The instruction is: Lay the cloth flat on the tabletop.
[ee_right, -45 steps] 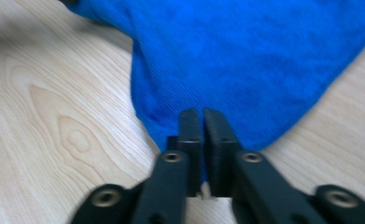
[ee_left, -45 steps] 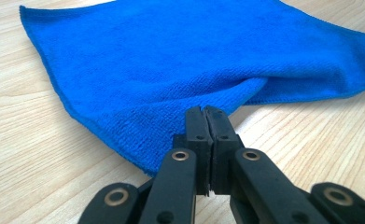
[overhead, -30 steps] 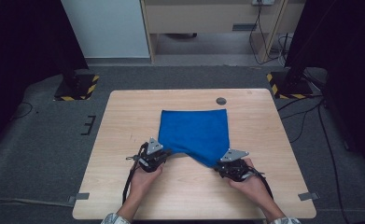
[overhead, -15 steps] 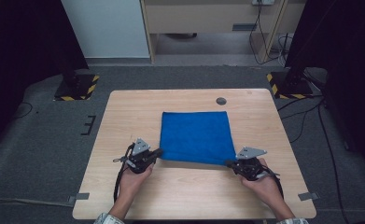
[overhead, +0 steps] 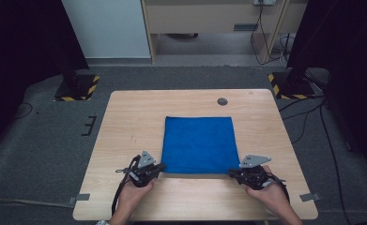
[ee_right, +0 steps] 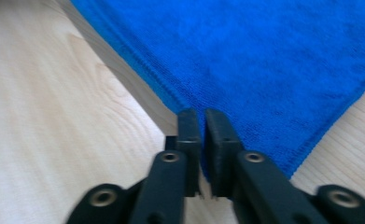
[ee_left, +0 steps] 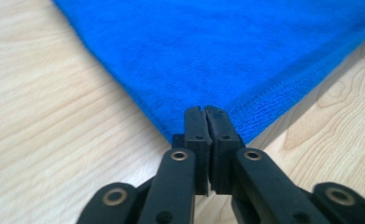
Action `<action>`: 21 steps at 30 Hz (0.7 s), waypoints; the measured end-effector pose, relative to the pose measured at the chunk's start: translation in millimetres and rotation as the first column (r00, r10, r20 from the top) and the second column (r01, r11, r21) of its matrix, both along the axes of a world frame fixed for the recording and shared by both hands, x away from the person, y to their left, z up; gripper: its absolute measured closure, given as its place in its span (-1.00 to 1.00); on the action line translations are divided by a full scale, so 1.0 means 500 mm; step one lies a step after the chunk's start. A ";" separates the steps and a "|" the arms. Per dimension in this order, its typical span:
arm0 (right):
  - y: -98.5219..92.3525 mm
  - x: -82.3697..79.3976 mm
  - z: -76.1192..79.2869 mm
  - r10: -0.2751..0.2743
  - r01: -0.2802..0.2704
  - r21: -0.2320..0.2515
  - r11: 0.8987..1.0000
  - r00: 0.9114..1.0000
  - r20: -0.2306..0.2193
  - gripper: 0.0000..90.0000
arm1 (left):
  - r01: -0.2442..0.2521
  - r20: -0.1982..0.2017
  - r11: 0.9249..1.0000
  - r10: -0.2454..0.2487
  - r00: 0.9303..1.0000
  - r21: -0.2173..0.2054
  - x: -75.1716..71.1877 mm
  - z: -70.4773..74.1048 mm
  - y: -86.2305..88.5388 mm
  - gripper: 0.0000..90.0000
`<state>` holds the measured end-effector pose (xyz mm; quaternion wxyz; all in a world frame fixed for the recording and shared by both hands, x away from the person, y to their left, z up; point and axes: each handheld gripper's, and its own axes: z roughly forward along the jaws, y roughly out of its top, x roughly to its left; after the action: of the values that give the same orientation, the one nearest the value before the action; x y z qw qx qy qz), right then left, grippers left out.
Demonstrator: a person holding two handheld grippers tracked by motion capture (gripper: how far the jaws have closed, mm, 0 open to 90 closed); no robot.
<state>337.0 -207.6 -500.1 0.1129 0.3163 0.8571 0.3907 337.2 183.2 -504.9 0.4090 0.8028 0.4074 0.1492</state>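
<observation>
A blue cloth lies spread out square on the wooden table. My left gripper is at its near left corner and my right gripper at its near right corner, each held in a hand. In the left gripper view the jaws pinch the cloth's corner, almost together. In the right gripper view the jaws show a thin slit with the cloth's corner in it, the edge raised slightly off the wood. Both pairs of jaws have just been opening a little.
A small dark round grommet sits in the table top beyond the cloth's far right corner. Bare wood surrounds the cloth. Dark stands with striped bases rest on the grey floor past both far corners of the table.
The cloth, bunched into a point toward me a second ago, now lies flat and square. Both grippers moved apart, the left leftward and the right rightward, drawing out the near edge.
</observation>
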 end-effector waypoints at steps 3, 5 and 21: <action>-0.004 -0.002 0.007 -0.012 0.012 0.038 0.999 1.000 0.002 0.24 | -0.045 0.002 0.997 0.045 0.999 -0.061 -0.004 0.003 0.012 0.29; -0.005 0.001 0.011 -0.016 0.016 0.073 0.997 1.000 0.002 0.09 | -0.044 0.005 0.995 0.045 0.999 -0.095 -0.004 0.008 0.016 0.11; 0.026 0.055 -0.018 -0.139 0.138 0.054 0.989 0.990 0.015 -0.65 | -0.067 -0.030 0.995 0.065 0.997 -0.080 0.049 -0.012 0.029 -0.68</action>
<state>364.4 -194.4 -509.2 0.1392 0.3742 0.8215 0.4072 361.8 197.8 -511.1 0.4303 0.7738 0.4449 0.1349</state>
